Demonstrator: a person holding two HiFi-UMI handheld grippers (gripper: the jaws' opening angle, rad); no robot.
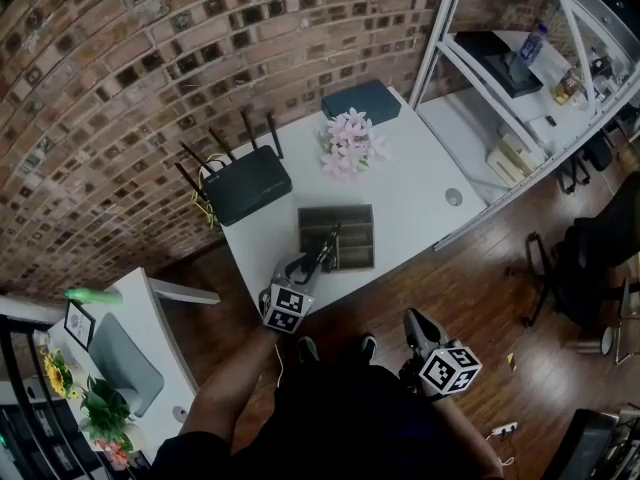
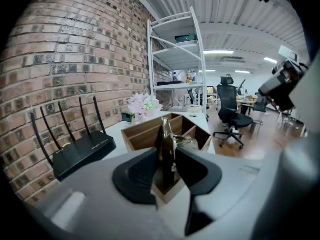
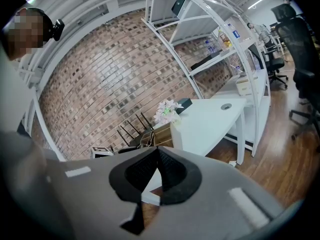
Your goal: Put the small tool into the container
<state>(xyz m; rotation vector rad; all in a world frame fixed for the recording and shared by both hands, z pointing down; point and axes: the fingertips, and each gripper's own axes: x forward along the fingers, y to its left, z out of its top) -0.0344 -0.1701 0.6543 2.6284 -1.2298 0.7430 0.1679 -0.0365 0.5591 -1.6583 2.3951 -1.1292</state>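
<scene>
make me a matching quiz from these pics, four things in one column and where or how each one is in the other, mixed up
1 router
2 flowers
3 small tool
4 right gripper

a jaws together, nothing between them
b between the container and the dark box
c between the left gripper's open jaws
d by the brick wall, antennas up

Pairs: 1-d, 2-b, 3-c, 4-a

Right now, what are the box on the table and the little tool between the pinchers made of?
The container looks like wood or wood-look board: its walls are brown and matte, with paler cut edges along the top. The small tool seems to be metal. It is thin and dark, with a bright glint near its top, though part of it could be dark plastic.
</scene>
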